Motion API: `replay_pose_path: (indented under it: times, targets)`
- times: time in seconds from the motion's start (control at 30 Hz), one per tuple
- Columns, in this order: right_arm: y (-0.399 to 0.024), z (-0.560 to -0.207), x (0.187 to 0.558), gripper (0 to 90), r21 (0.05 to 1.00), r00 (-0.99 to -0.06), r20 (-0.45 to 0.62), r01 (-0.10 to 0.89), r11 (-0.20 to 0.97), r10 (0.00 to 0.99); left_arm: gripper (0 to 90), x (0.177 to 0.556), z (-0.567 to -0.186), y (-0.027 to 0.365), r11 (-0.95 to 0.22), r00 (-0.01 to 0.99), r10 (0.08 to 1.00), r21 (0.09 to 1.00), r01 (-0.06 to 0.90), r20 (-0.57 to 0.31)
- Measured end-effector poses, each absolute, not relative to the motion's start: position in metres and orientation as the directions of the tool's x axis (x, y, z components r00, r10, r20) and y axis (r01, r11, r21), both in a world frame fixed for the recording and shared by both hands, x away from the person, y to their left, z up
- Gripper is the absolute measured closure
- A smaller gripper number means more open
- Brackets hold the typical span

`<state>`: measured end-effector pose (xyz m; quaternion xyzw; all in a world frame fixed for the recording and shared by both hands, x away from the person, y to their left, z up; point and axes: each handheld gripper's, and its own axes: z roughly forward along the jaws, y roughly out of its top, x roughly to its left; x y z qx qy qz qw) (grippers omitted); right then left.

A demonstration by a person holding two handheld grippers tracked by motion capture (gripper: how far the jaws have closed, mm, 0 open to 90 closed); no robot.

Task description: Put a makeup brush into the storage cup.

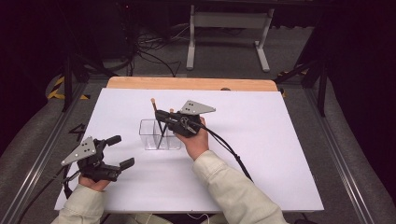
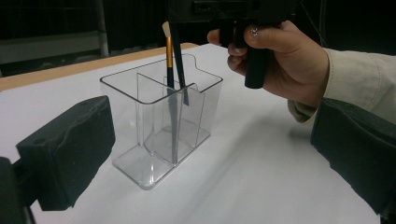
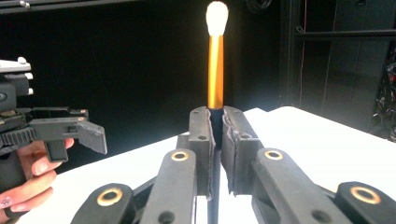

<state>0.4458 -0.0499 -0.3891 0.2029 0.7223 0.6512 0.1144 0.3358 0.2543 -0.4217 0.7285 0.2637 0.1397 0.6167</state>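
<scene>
A clear plastic organizer (image 1: 150, 138) with several compartments stands in the middle of the white table top. A brush (image 2: 169, 51) with a gold ferrule, dark handle and pale bristle tip (image 3: 217, 16) stands upright, its lower end inside the organizer (image 2: 140, 107). My right gripper (image 1: 159, 114) is shut on the brush's handle just below the ferrule, above the organizer's rim; in the right gripper view its jaws (image 3: 215, 122) press on the dark handle. A second thin dark stick (image 2: 182, 79) leans beside it. My left gripper (image 1: 122, 151) rests near the table's front left, open and holding nothing, pointing at the organizer.
The white sheet (image 1: 261, 154) covers a wooden table whose far edge (image 1: 191, 83) shows bare wood. A cable (image 1: 229, 149) trails from the right gripper across the sheet. Beyond the table are a white stand's legs (image 1: 229, 42) and floor cables.
</scene>
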Motion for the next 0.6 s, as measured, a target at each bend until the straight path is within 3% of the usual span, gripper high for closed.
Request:
replay_pose_path:
  times: [0.6]
  targets:
    - [-0.049, -0.4, 0.446, 82.8, 0.98, -0.889, 0.104, 0.168, 0.107, 0.447, 0.7, 0.336, -0.422, 0.254, -0.102, 0.821, 0.558, 0.972, 0.212, -0.12]
